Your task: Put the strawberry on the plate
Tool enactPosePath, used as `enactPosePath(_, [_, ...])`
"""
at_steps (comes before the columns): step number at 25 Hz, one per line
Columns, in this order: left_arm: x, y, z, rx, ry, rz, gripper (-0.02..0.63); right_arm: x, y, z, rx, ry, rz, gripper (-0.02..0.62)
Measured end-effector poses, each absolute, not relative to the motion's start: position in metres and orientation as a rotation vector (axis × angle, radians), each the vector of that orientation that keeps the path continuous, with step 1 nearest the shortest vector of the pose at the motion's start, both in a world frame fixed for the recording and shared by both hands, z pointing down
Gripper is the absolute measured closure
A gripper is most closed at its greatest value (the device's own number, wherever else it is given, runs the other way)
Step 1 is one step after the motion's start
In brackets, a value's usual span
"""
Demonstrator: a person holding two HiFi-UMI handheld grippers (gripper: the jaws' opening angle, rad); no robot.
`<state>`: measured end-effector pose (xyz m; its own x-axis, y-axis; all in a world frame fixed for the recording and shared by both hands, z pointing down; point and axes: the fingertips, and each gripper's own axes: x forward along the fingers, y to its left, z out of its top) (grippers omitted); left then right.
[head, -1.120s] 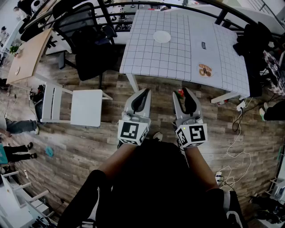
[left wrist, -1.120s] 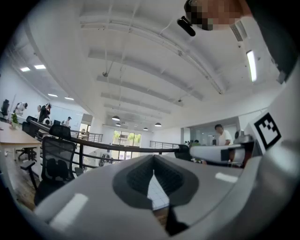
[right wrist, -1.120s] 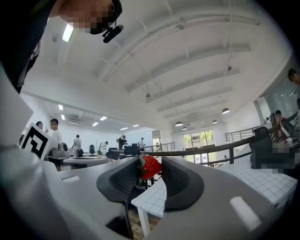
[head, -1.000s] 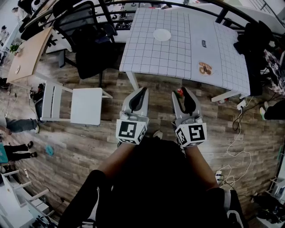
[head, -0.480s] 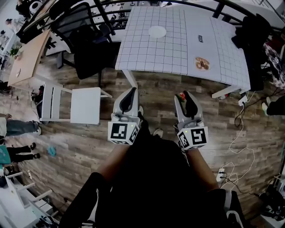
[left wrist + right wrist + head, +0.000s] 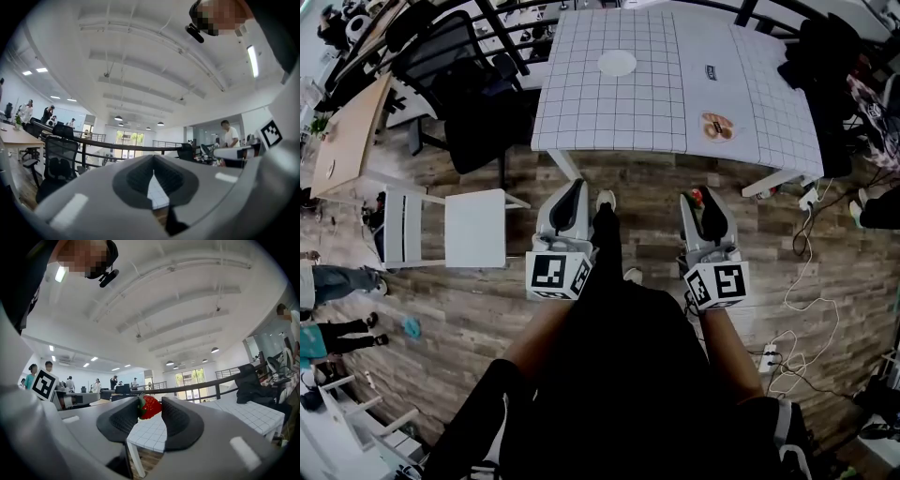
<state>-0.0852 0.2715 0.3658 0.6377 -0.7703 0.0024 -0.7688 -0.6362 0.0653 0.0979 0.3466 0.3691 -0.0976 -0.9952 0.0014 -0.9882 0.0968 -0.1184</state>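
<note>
A red strawberry [image 6: 696,196] with a green top sits pinched between the tips of my right gripper [image 6: 701,199], which is held over the wooden floor short of the table. The right gripper view shows the strawberry [image 6: 150,407] clamped between the two dark pads [image 6: 125,420]. A small white plate [image 6: 617,63] lies far off on the white gridded table [image 6: 609,117]. My left gripper [image 6: 577,187] hangs beside my leg with its jaws together and nothing between them; its own view shows the left gripper [image 6: 153,174] with only a thin slit.
A patterned dish [image 6: 717,126] and a small dark card [image 6: 710,71] lie on the table's right half. A black office chair [image 6: 473,103] and a white stool [image 6: 473,228] stand at the left. Cables [image 6: 797,309] trail over the floor at the right. People stand in the background.
The table has slid up and left in the head view. My grippers have drifted apart, the left one leftward, the right one rightward, and a shoe now shows between them.
</note>
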Motion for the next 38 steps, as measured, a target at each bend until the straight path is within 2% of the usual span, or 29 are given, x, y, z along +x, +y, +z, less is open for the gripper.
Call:
enactPosePath(12, [-0.077,0.185,0.38,2.751,-1.275,-0.095,0.598,0.113,0.266,0.379,-2.079,2.285,-0.193,0.445])
enactPosePath(24, [-0.047,0.039,0.365,2.797,-1.273,-0.101,0.598,0.13,0.096,0.39,-2.036,2.335,-0.355,0.443])
enactPosePath(38, [-0.031,-0.084,0.402,2.715,-1.121,0.018,0.598,0.118,-0.076,0.403,-2.031,2.414,-0.395,0.443])
